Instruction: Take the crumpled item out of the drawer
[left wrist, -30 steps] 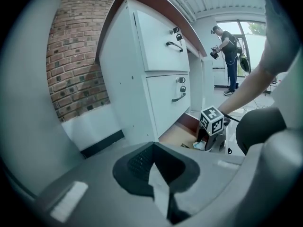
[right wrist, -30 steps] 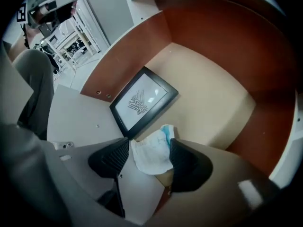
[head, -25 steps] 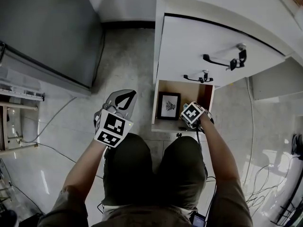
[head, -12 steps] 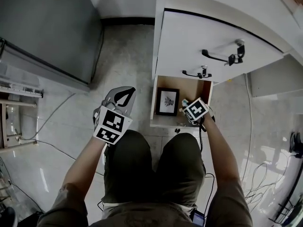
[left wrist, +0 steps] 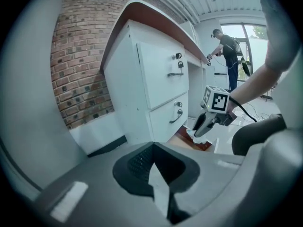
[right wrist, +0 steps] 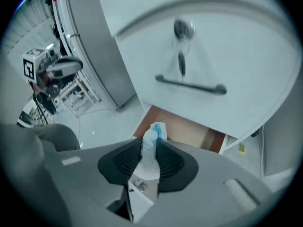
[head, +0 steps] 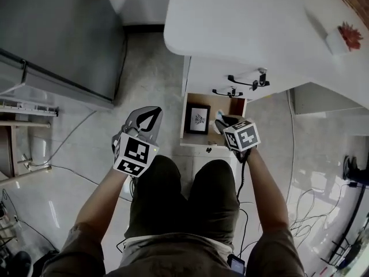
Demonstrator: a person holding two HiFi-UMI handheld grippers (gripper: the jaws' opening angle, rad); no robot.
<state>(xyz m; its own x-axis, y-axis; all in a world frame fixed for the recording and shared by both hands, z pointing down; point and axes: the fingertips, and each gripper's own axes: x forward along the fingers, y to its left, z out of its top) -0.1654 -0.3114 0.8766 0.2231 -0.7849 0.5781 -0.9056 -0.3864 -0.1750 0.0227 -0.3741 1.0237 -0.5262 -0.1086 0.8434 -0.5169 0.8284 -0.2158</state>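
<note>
White-and-blue crumpled paper wad [right wrist: 153,135] sits pinched between the ribbed black pads [right wrist: 171,162] of the right gripper [right wrist: 151,146]. The jaws have just been closing and now press on the wad from both sides, well short of meeting, with its top poking out past the tips.

The wad hangs in the air over the right part of the open wooden-bottomed drawer [head: 185,124], the lowest one in the white desk [head: 242,27], and touches nothing but the pads. The right gripper points steeply down, with the forearm stretched straight out from the body over the right knee.

A small black-framed picture [head: 199,119] lies flat in the drawer's left part — well apart from the wad.

The left gripper [left wrist: 152,151] has its jaws drawn fully together, with nothing between them. It is held out to the left of the drawer, above the pale tiled floor [head: 150,68], tilted gently downward — its forearm runs forward over the left knee. The two grippers sit at about the same reach, one at each side of the drawer front.
</note>
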